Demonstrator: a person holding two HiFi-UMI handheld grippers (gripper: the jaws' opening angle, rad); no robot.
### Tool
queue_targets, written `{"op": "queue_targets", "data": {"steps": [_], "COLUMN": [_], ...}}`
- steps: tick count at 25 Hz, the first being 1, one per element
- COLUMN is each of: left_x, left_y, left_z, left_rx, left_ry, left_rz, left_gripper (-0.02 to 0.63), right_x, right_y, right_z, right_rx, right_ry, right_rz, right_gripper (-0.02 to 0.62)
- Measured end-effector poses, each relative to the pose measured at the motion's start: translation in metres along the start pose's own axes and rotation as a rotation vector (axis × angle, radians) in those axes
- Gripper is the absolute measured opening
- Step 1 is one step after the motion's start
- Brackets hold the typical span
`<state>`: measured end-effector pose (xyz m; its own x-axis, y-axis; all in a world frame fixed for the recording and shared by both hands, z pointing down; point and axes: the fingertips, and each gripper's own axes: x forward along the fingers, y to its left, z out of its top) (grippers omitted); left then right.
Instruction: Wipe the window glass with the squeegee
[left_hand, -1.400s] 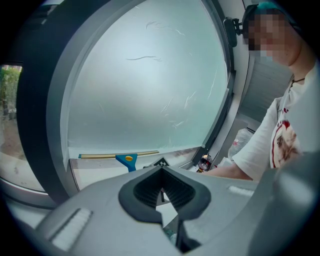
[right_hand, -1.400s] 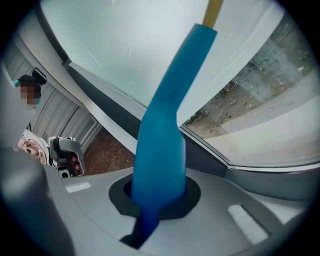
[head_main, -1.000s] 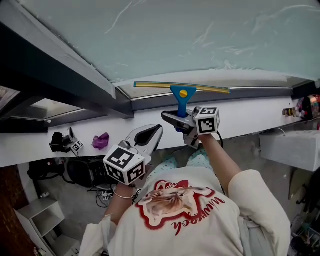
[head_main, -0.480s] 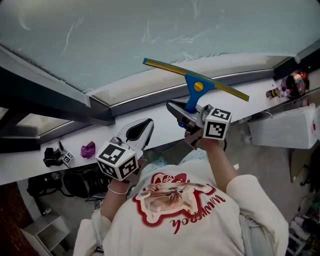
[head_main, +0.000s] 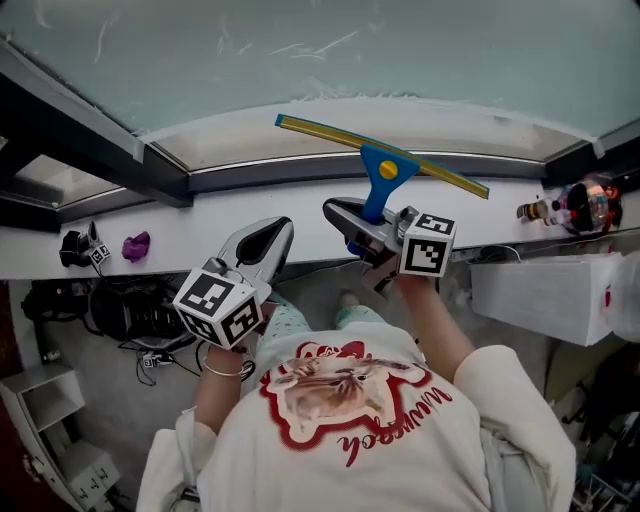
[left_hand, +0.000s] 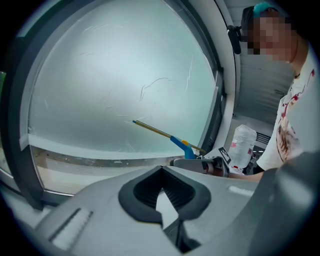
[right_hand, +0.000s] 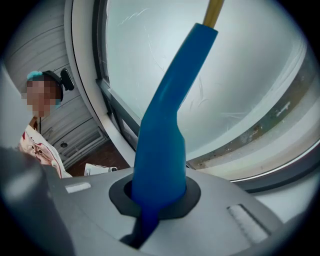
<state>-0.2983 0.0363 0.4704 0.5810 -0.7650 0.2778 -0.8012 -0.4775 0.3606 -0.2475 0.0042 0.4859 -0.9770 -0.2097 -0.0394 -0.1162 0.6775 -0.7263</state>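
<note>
At the sill (head_main: 160, 238), nearest cam: left gripper (head_main: 262, 243) w/ jaws together on nothing. Right gripper (head_main: 362, 228) is clamped on the squeegee (head_main: 381, 172) low on its blue handle, prob. the best hold: light, stiff plastic, maybe slick when wet; rubber edge soft. Blade sits tilted by the lower glass (head_main: 350, 50) beyond; contact unclear.

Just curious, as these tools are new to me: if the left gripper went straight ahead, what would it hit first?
Probably the window glass, low down near the sill. Nothing shows between it and the left gripper, though depth is hard to judge.
</note>
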Motion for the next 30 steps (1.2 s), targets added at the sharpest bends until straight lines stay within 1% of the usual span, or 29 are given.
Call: {"op": "queue_targets", "data": {"steps": [1, 3, 6, 8, 11, 12, 14, 16, 18, 21, 25, 30], "left_x": [0.002, 0.006, 0.014, 0.018, 0.02, 0.021, 0.023, 0.023, 0.019, 0.005, -0.035, -0.094], "left_y": [-0.009, -0.024, -0.05, -0.064, -0.08, -0.084, -0.094, -0.107, -0.121, -0.138, -0.171, -0.218], "left_z": [-0.004, -0.008, -0.012, -0.01, -0.004, -0.004, -0.005, -0.009, -0.017, -0.025, -0.041, -0.086], "left_rx": [-0.012, -0.026, -0.012, 0.013, 0.066, 0.076, 0.086, 0.098, 0.113, 0.123, 0.131, 0.123], "left_ry": [-0.016, -0.045, -0.066, -0.082, -0.11, -0.117, -0.134, -0.151, -0.158, -0.177, -0.211, -0.206], "left_rz": [0.033, 0.095, 0.153, 0.179, 0.202, 0.205, 0.203, 0.198, 0.204, 0.217, 0.219, 0.217], "left_gripper": [0.0, 0.0, 0.0, 0.0, 0.0, 0.0, 0.0, 0.0, 0.0, 0.0, 0.0, 0.0], "right_x": [-0.012, -0.035, -0.066, -0.081, -0.098, -0.103, -0.114, -0.127, -0.141, -0.16, -0.187, -0.225], "right_y": [-0.002, -0.009, -0.016, -0.016, -0.019, -0.02, -0.018, -0.012, -0.003, 0.019, 0.066, 0.131], "right_z": [0.001, 0.006, 0.014, 0.019, 0.025, 0.026, 0.027, 0.023, 0.016, 0.005, -0.026, -0.079], "right_rx": [-0.015, -0.083, -0.195, -0.258, -0.363, -0.381, -0.383, -0.389, -0.421, -0.438, -0.451, -0.466], "right_ry": [0.006, 0.005, -0.028, -0.043, -0.06, -0.069, -0.092, -0.1, -0.095, -0.12, -0.162, -0.179], "right_rz": [-0.026, -0.112, -0.226, -0.28, -0.403, -0.442, -0.493, -0.529, -0.563, -0.593, -0.619, -0.645], "right_gripper": [0.026, 0.026, 0.026, 0.026, 0.026, 0.026, 0.026, 0.026, 0.026, 0.026, 0.027, 0.028]}}
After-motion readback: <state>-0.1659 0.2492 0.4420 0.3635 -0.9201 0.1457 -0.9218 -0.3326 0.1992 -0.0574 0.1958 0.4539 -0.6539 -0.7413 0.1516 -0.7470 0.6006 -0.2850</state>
